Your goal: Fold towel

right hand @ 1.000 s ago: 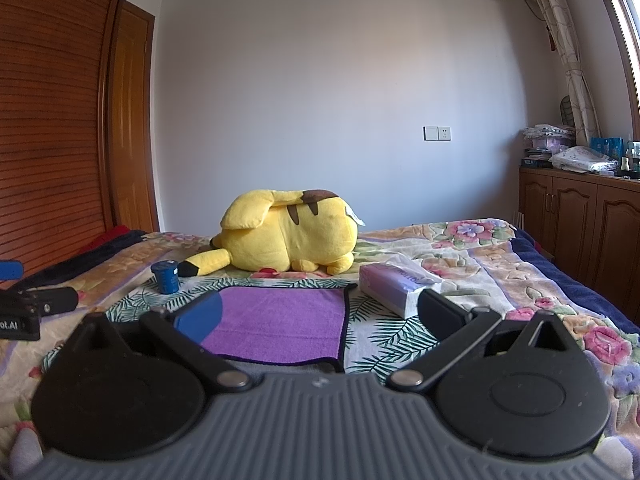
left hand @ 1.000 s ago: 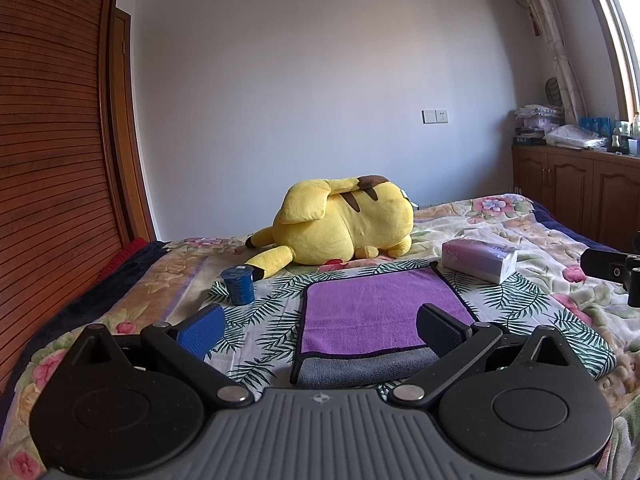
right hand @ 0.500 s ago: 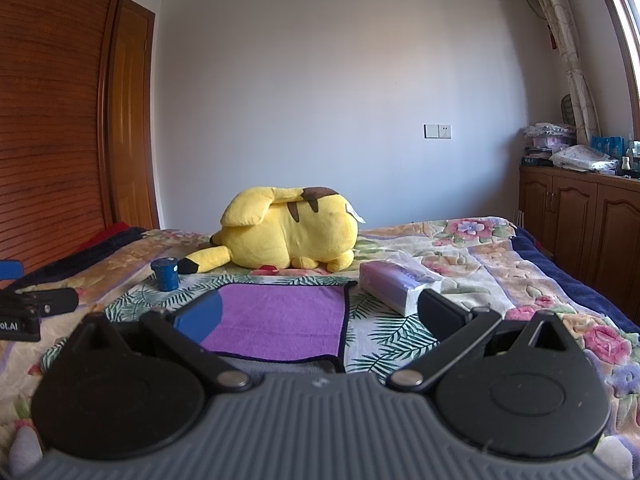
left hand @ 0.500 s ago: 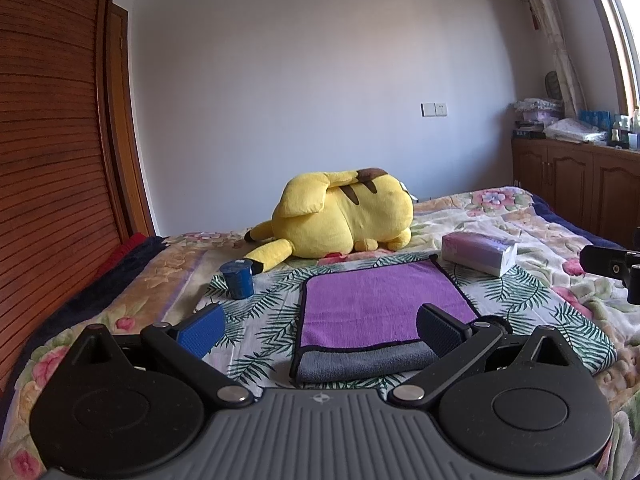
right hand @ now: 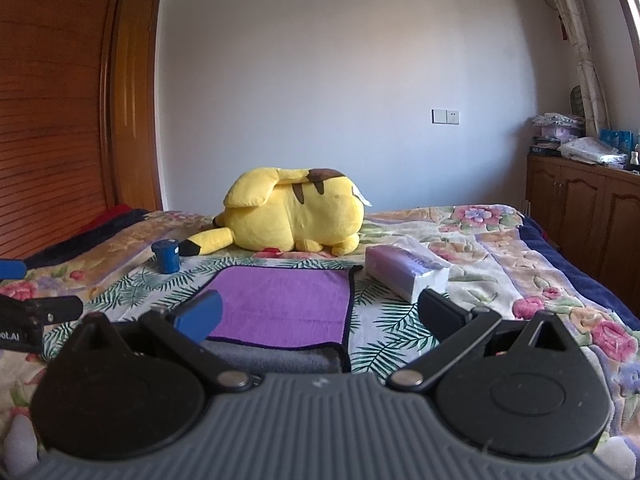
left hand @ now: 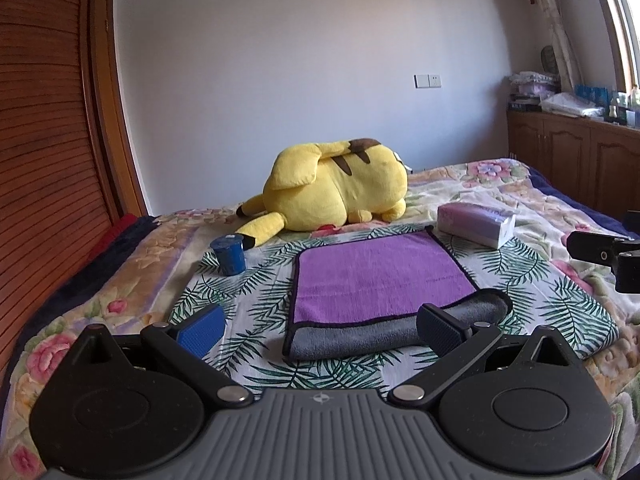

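Note:
A purple towel (left hand: 380, 276) with a grey underside and black trim lies on the bed, its near edge a grey fold. It also shows in the right wrist view (right hand: 280, 304). My left gripper (left hand: 320, 330) is open and empty, just short of the towel's near edge. My right gripper (right hand: 318, 314) is open and empty, over the towel's near right corner. The right gripper's tip shows at the right edge of the left wrist view (left hand: 600, 256). The left gripper's tip shows at the left edge of the right wrist view (right hand: 40, 312).
A yellow plush toy (left hand: 340, 192) lies behind the towel. A blue cup (left hand: 228, 256) stands to its left. A tissue pack (left hand: 476, 224) lies at its far right corner. The floral bedspread (left hand: 560, 308) surrounds it. Wooden cabinets (right hand: 580, 212) stand at the right, a wooden wardrobe (left hand: 48, 120) at the left.
The left gripper has pulled back and risen a little, so more of the bedspread shows before the towel. The right gripper has barely moved. Both stay open.

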Available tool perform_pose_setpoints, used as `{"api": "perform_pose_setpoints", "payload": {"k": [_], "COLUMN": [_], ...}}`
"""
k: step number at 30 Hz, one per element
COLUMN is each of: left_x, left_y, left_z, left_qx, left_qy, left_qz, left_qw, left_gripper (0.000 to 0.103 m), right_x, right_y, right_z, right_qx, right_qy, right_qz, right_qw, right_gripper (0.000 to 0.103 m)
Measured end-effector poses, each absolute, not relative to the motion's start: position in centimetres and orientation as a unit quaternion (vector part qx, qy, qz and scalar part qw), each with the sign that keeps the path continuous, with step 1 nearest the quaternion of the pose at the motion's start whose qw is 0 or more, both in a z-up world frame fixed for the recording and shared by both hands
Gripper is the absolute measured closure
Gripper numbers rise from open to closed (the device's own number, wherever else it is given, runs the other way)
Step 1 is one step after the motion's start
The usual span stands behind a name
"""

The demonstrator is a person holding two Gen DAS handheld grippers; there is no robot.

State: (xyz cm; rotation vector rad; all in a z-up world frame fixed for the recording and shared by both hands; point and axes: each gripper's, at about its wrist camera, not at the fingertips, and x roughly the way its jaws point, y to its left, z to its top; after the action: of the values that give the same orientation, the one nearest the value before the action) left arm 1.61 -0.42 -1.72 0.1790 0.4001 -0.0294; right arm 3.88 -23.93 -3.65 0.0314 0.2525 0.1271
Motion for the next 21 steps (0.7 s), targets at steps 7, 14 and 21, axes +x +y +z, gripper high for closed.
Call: {"api": "perform_pose_setpoints", "payload": {"k": [7,14,21], "left_x": [3.2,4.8,6.6], "left_y": [-0.3,0.3,0.8], "left_z": [-1.9,-1.7,-1.6], "left_qx": [0.091,0.093,0.101], "left_qy": [0.213,0.227,0.236], "left_qz": [-0.018,-0.02,-0.021], "left_qw": [0.973,0.969,0.966], "left_gripper": [0.0,0.0,0.0], "right_x": [5.4,7.0,8.5], "right_y": [-23.6,-23.9,-23.6], "right_z": [-3.8,-4.2,-4.5], "right_qx": [0.014,0.025,0.023], "right_qy": [0.141,0.16,0.172], "right_qz": [0.065,0.065,0.071], "right_qw": [0.988,0.985,0.982], "right_gripper": [0.0,0.0,0.0]}}
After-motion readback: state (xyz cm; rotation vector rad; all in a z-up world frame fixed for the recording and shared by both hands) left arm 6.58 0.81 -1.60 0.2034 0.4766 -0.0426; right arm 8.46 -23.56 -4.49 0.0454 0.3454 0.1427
